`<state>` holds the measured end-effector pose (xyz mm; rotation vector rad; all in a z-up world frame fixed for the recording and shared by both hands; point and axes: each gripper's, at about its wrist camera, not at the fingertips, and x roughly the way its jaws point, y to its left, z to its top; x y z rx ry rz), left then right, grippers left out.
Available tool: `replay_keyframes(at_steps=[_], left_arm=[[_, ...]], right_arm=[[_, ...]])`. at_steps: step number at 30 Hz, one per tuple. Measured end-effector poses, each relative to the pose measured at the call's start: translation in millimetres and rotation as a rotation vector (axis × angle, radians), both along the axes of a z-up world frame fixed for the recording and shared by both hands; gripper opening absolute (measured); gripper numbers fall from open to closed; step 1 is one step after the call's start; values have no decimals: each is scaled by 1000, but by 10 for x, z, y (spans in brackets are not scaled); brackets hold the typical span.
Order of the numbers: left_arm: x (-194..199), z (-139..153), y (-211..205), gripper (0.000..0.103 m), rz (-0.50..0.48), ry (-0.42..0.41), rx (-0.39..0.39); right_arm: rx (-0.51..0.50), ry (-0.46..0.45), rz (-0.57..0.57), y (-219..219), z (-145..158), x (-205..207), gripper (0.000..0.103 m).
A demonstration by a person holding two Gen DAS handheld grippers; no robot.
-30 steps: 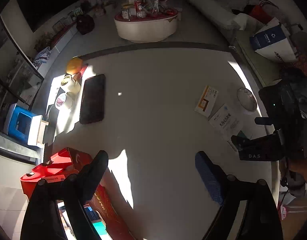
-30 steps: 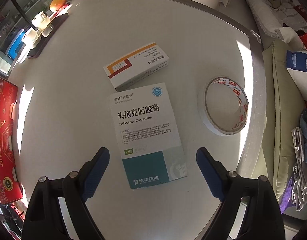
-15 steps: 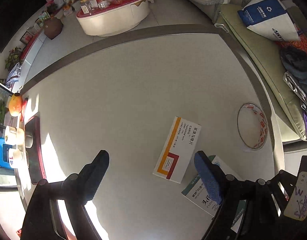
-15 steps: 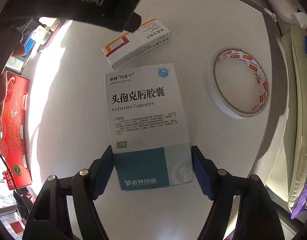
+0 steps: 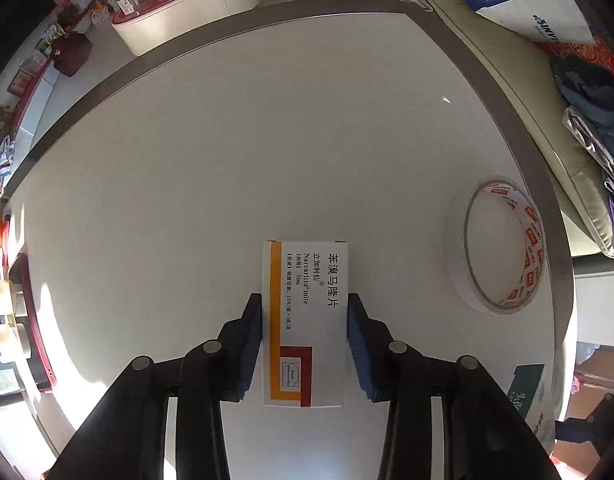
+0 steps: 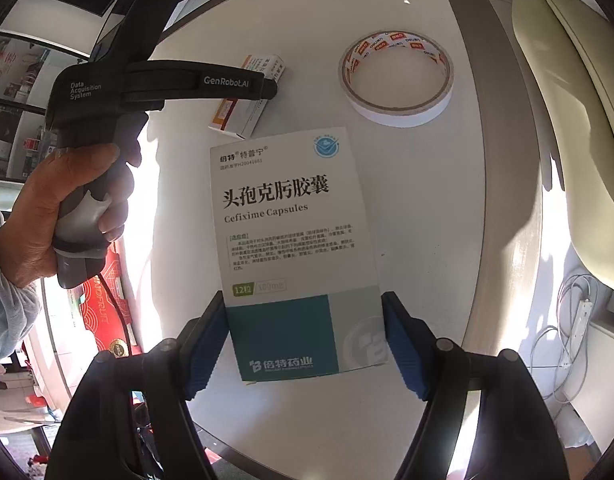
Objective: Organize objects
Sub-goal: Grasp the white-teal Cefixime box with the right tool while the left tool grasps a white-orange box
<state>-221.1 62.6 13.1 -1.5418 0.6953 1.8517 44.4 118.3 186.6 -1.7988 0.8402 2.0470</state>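
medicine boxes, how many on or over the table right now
2. The orange-striped box lies flat on the table, the left gripper closing on its sides. The Cefixime box is clamped in the right gripper, beside the tape roll. None looks hidden.

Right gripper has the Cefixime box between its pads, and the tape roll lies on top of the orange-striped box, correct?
Not quite. The right gripper does hold the Cefixime box, but the tape roll lies on the table beside the orange-striped box, apart from it, as the right wrist view shows.

White round table (image 5: 227, 168): tape roll (image 5: 497, 246), orange-striped medicine box (image 5: 307, 320)
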Motion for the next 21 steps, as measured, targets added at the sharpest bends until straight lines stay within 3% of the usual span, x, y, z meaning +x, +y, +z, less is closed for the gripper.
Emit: replay_keyframes(at_steps=[7,13,17,21], left_arm=[[454,623,-655,43,66,-25,110],[1002,1230,-1461,43,90,-17,144],[1314,1440,-1906,43,116,11,162],[1400,1618,-2269,43,170,56,205]], right_arm=[[-136,10,-80,-370,129,179,74],[-268,20,-174,-663,112,346,74],[-289,34,-214,-616,130,481,74],[-257,46,-222,-834,203,507,74]])
